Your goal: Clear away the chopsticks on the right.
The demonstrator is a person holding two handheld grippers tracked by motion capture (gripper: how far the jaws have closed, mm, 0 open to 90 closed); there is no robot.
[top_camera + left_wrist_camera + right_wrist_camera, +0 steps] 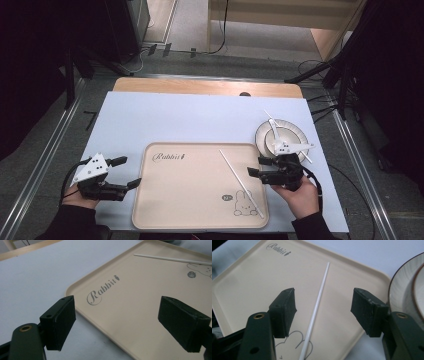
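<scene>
Surface (200, 112): wooden top, white sheet (165, 120) covering most of it. Beige tray (190, 190) lying flat at the sheet's near edge. Ribbed plate (265, 135) on the sheet, just beside the tray's far right corner.

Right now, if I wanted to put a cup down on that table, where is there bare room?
Most room: the white sheet beyond the tray, left of the plate. The tray's left half is also bare. It is crowded on the right: chopstick, plate, right gripper.

A thin white stick (241, 183) lies flat and diagonal across the beige rabbit-printed tray (165, 200), one end over the rabbit drawing.
</scene>
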